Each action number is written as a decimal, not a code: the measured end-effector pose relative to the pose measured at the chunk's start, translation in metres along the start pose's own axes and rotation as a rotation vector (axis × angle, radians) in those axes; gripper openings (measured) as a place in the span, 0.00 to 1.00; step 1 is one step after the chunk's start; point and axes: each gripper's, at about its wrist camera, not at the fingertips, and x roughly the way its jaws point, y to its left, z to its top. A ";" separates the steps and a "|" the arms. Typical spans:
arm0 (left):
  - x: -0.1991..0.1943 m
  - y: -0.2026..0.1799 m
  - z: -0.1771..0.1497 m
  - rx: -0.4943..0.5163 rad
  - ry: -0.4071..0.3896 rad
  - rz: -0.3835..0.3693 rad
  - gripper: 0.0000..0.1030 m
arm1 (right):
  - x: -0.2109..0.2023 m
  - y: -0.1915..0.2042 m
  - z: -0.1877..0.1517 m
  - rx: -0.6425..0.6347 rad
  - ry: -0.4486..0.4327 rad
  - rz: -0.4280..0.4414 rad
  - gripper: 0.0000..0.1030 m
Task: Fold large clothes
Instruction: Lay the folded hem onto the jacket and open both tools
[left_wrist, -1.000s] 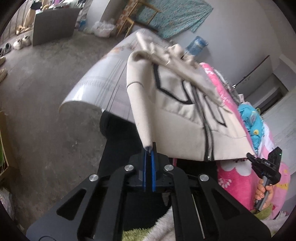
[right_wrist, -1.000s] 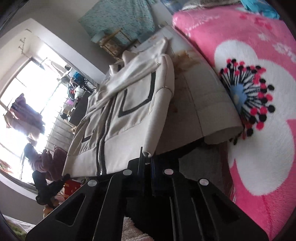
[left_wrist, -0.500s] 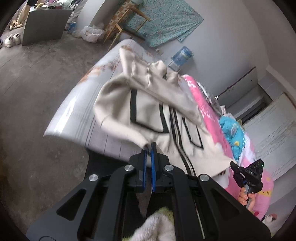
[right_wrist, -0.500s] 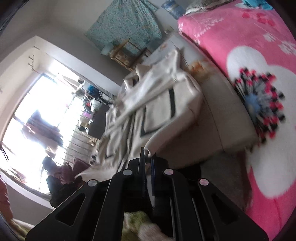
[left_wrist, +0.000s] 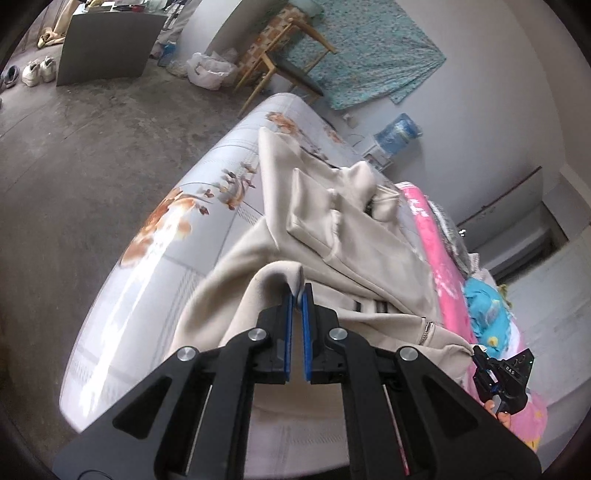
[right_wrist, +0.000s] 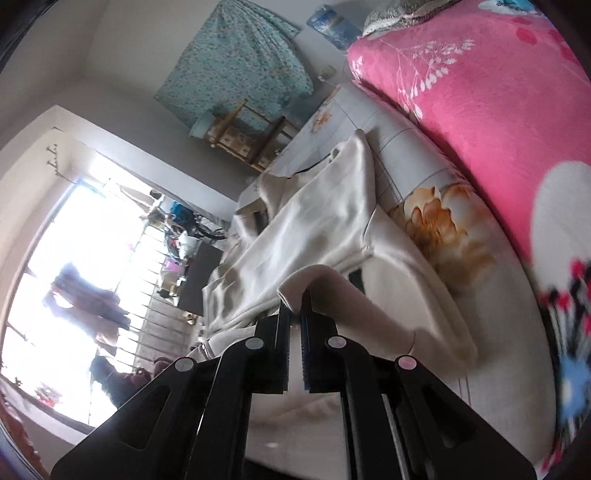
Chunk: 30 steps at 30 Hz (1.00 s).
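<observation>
Beige jacket (left_wrist: 354, 236) rumpled on bed, hem doubled over, zipper showing

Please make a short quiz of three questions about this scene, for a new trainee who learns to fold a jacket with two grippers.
1. True or false: the left gripper is open and holds nothing.
2. Which item lies on the bed beside the beige jacket? A) pink blanket B) black suitcase C) green towel
3. Fill in: the right gripper is shut on a fold of the ____.

Key: 1. False; its jaws pinch the jacket's edge. 2. A. 3. jacket.
</observation>
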 end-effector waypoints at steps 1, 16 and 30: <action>0.005 0.002 0.000 0.007 -0.001 0.025 0.05 | 0.011 -0.004 0.004 -0.003 0.007 -0.015 0.05; -0.024 0.011 -0.029 0.168 -0.044 0.213 0.53 | -0.020 -0.011 -0.010 -0.200 -0.046 -0.293 0.51; 0.005 -0.013 -0.064 0.351 -0.034 0.444 0.19 | 0.007 -0.002 -0.039 -0.443 0.005 -0.540 0.19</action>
